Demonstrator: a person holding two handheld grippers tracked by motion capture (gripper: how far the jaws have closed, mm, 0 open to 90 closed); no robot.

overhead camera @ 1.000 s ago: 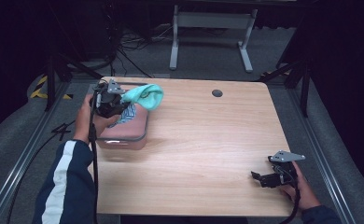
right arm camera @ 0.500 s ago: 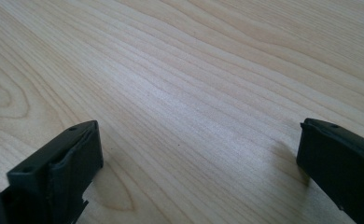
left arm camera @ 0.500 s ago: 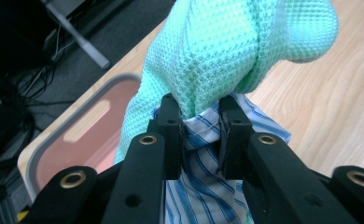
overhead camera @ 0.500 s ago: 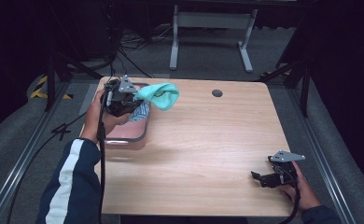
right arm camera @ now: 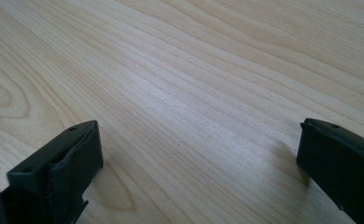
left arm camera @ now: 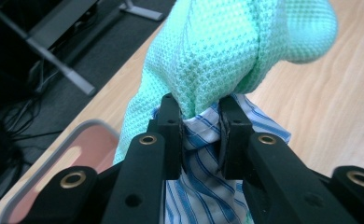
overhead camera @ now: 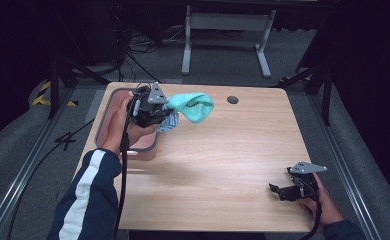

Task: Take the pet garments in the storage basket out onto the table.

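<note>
Holding two cloths pinched together, I am lifting them out of the pink bin (overhead camera: 148, 145) with my left gripper (left arm camera: 201, 133). Its jaws are clamping tight on a mint-green waffle cloth (left arm camera: 227, 51) and a blue-striped white cloth (left arm camera: 208, 186); the green one is bulging ahead of the jaws, the striped one hanging beneath them. The bin is lying below and behind this gripper, the wooden table (overhead camera: 223, 165) spreading ahead. I judge this the carrying-out step; next I need a clear spot on the table and a release. Compared with a second ago, the bundle is riding higher and farther toward the table's middle. My right gripper (overhead camera: 283, 190) is resting wide open, empty, well apart.
</note>
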